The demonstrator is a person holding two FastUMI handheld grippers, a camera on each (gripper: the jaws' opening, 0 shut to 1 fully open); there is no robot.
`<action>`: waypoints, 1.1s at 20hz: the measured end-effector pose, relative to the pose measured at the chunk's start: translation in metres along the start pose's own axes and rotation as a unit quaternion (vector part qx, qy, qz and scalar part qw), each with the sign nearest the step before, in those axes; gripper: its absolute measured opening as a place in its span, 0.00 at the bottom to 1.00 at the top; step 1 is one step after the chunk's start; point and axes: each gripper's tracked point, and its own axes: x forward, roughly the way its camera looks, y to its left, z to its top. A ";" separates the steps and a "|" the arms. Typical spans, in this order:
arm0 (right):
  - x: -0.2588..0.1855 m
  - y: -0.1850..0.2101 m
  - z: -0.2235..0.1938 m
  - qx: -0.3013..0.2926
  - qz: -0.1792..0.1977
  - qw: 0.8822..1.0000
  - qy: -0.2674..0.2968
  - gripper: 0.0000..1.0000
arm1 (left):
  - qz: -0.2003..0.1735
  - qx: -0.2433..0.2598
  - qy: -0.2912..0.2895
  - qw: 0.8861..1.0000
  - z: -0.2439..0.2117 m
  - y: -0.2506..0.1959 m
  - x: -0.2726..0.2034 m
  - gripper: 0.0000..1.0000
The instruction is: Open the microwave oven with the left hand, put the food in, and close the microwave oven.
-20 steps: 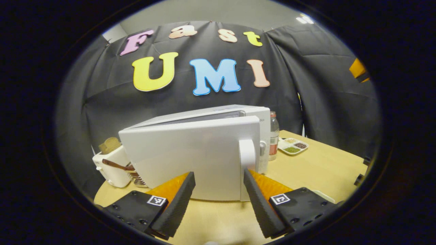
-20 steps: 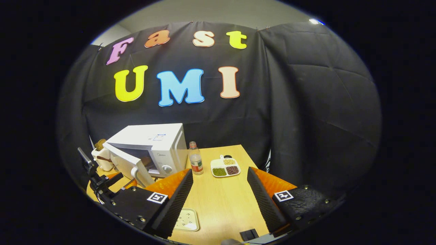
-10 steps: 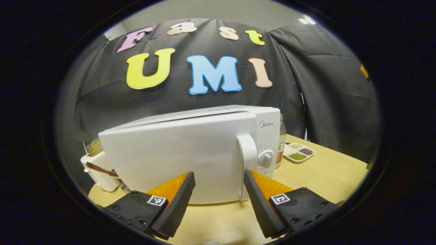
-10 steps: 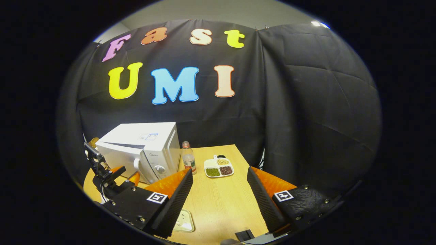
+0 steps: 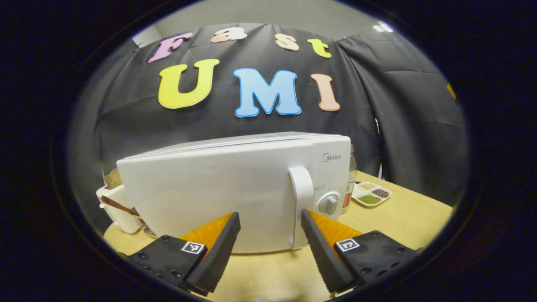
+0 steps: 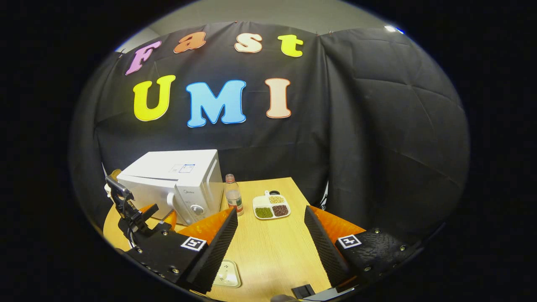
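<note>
Microwave oven door looks flush with the body, handle just beyond the left gripper, jaws spread wide and holding nothing. Judged as the closing step, near its end: best finished by pressing flat on the door face beside the handle, square to the front, until the latch seats, then backing straight toward the near edge. No need to pinch the handle; a sideways shove risks sliding the whole oven across the surface. Whether the food sits inside cannot be told with the door shut.

Outward from there: dial right of the handle, then a bottle close against the oven's right side, and a divided dish farther right. Toaster tight on the oven's left, so little room that way.

Right gripper spread and empty, well apart over open surface at the near right, small tray under its left finger. Free room lies near and right.
</note>
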 end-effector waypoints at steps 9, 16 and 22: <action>0.001 0.023 0.004 -0.003 0.040 0.999 -0.007 0.98 | 0.023 -0.002 0.027 0.999 0.001 -0.004 -0.010 0.98; -0.017 0.023 0.029 -0.001 0.080 0.995 -0.051 0.98 | 0.026 -0.010 -0.024 0.999 0.113 0.005 -0.109 0.97; -0.030 0.026 0.059 0.013 0.113 0.989 -0.099 0.98 | 0.060 -0.003 -0.078 0.995 0.223 0.014 -0.195 0.94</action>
